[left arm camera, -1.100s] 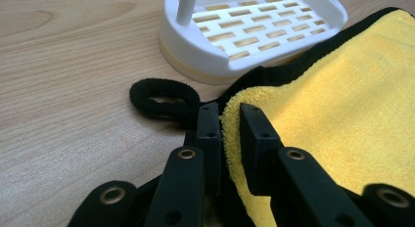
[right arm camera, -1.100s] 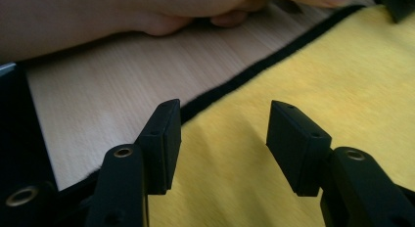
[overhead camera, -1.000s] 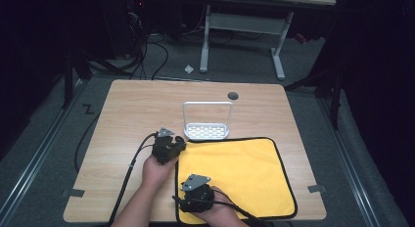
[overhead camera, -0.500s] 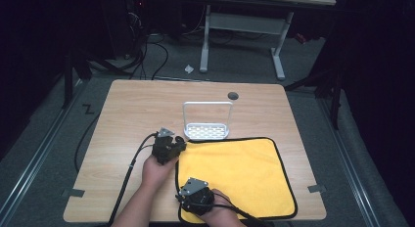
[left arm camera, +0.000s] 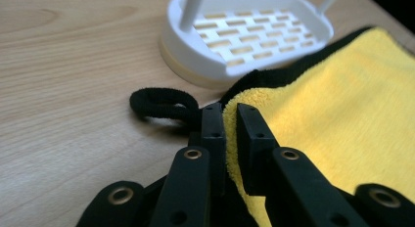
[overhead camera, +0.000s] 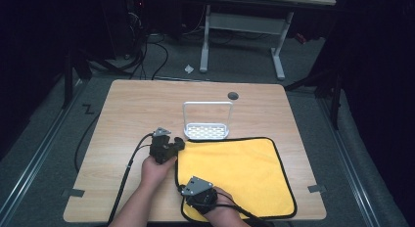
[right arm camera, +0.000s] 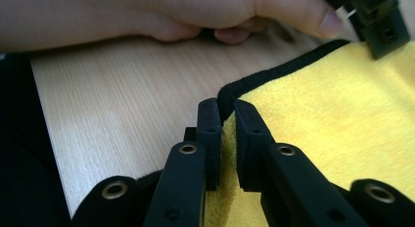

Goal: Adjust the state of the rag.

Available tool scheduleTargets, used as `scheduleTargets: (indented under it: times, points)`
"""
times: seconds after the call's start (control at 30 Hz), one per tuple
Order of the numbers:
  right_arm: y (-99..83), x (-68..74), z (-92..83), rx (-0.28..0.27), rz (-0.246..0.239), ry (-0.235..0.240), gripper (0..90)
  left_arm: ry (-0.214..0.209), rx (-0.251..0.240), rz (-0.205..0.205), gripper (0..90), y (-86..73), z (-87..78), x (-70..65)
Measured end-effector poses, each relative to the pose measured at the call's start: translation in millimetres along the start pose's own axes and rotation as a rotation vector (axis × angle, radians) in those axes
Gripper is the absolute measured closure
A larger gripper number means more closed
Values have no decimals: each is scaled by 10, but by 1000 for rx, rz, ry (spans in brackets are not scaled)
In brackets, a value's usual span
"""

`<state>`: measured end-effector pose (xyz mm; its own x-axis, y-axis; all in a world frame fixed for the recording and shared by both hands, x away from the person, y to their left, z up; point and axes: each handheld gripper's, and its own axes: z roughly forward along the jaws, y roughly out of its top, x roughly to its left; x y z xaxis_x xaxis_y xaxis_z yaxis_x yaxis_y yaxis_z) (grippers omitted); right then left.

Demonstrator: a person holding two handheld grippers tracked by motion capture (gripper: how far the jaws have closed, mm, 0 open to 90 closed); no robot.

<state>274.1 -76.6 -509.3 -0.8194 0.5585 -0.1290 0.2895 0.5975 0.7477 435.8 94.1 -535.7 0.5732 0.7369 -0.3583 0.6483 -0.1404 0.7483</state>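
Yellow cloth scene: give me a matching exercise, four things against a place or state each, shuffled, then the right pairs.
1. yellow microfibre cloth with black edging
2. white slotted plastic rack with a hoop handle
3. left gripper
4. right gripper

A. stands just beyond the cloth's far edge
B. shut on the cloth's near left corner
C. lies flat on the table's near right part
D. shut on the cloth's far left corner, beside its black loop

Pairs: 1-C, 2-A, 3-D, 4-B
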Motion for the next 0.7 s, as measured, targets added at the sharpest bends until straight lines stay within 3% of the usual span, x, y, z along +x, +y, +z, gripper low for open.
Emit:
scheduleTargets:
  times: [0.27, 0.57, 0.7]
  points:
    - [190, -3, -32, -58, -7, -21, 837, -25, -89, -87, 838, 53, -150, 86]
    - [431, 162, 111, -88, -42, 7, 836, 6, -115, -123, 838, 3, -457, 338]
    - [540, 242, 203, -100, -57, 27, 836, 34, -114, -116, 840, -20, -592, 413]
